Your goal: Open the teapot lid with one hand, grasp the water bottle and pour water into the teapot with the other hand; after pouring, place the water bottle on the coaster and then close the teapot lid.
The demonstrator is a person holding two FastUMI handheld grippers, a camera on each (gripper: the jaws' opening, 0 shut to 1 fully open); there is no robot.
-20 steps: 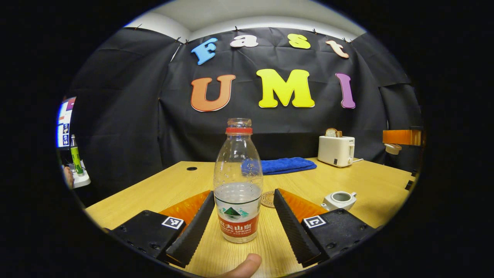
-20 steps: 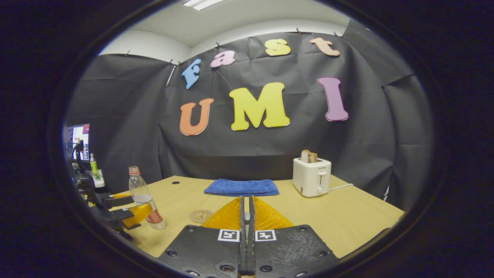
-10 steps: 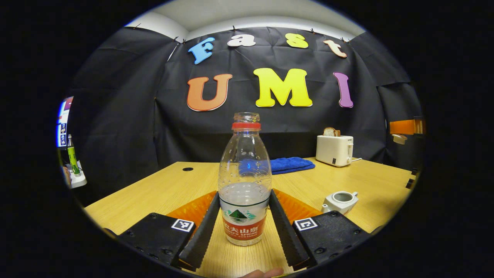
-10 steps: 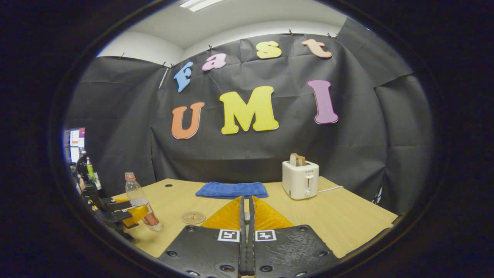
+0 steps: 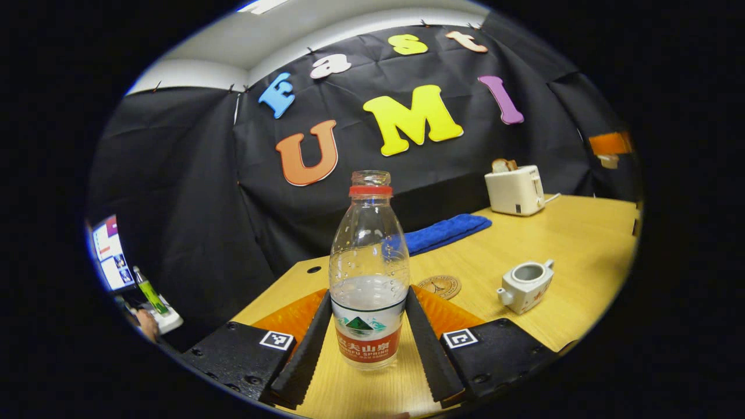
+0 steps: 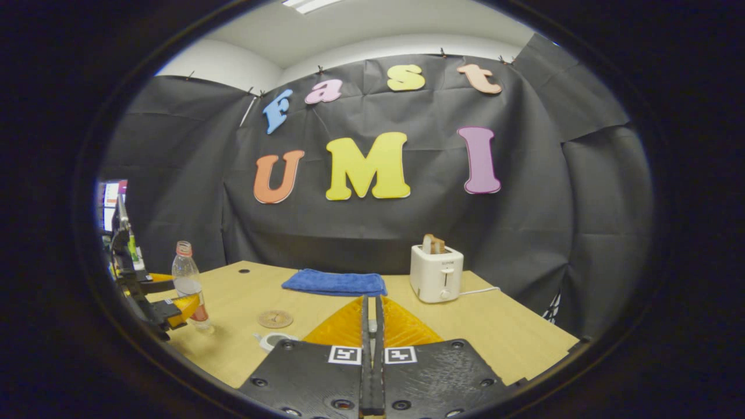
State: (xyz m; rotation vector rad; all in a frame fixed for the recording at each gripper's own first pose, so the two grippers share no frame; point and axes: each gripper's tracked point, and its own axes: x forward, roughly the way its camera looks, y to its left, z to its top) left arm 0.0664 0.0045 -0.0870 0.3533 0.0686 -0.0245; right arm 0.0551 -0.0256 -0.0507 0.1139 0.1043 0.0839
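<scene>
Left gripper view: hand-held gripper around water bottle.

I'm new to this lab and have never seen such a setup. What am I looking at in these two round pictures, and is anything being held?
A person holds a pair of tongs in each hand, each carrying a forward-looking camera. In the left gripper view, the left tongs grip the water bottle, uncapped and partly full. On the wooden table sit the open teapot, a round coaster, a blue towel and a toaster. In the right gripper view, the right tongs are pressed together; whether they hold the lid is hidden.
</scene>
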